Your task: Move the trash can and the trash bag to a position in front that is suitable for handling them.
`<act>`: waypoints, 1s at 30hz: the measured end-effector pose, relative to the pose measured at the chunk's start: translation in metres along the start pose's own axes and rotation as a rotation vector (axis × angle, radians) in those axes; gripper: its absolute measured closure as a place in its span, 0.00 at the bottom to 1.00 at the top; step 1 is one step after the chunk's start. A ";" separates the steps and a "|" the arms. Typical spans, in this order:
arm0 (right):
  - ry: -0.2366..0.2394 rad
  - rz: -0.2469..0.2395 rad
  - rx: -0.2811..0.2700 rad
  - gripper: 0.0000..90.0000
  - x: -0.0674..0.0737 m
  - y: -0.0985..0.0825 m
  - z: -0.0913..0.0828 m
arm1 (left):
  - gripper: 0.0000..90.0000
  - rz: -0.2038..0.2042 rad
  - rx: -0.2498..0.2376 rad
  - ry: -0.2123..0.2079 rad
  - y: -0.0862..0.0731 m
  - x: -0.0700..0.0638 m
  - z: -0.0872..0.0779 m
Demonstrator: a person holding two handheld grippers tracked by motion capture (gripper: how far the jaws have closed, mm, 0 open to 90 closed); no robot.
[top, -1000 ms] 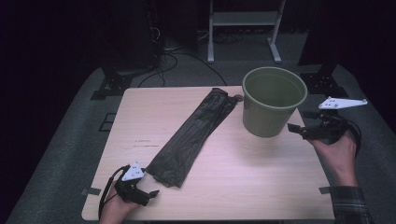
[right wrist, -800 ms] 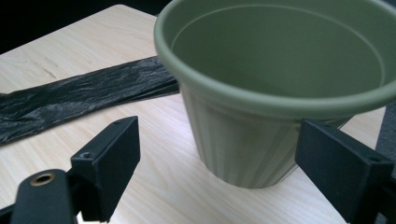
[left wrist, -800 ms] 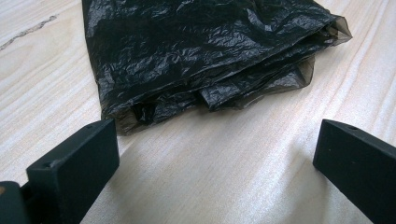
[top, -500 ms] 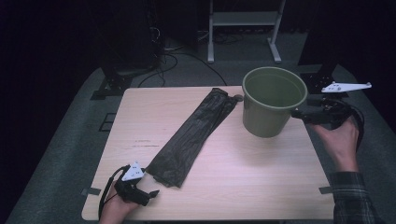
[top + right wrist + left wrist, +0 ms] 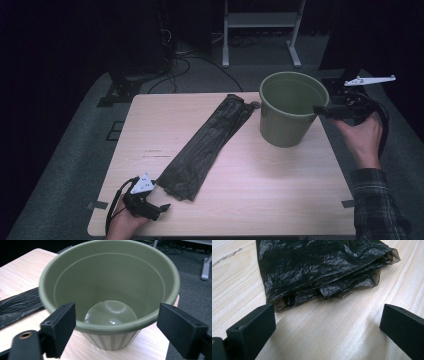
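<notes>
Sitting on the pale wooden surface [image 5: 280,190] beside a thin, crinkly black plastic bag [image 5: 207,145], round green plastic bucket [image 5: 290,107] probably light and stiff, best pinched at the rim; right tool [image 5: 324,109] wide apart, left tool [image 5: 161,207] too.

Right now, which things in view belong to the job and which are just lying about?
In the job:
- green bucket, beside the open right gripper
- black plastic bag, folded flat before the open left gripper

Lying about:
- metal stand behind the table
- cables on the floor
</notes>
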State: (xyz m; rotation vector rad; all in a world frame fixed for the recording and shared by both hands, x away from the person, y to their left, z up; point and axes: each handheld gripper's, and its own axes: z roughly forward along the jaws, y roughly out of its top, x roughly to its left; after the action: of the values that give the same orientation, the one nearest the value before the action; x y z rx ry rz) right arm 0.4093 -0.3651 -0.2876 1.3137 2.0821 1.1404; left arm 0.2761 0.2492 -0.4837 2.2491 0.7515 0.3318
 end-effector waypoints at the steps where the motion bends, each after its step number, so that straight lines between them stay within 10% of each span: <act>1: -0.006 0.001 0.003 0.17 -0.002 0.000 0.001 | 0.00 0.001 0.001 0.001 0.000 0.000 0.000; 30: -0.101 0.077 0.102 0.31 -0.023 0.004 0.033 | 0.00 0.002 0.001 0.001 0.000 0.000 0.000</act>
State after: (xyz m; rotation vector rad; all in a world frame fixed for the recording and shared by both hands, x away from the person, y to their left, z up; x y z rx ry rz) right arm 0.4458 -0.3707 -0.3050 1.4788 2.0556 0.9882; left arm 0.2759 0.2491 -0.4837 2.2512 0.7510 0.3338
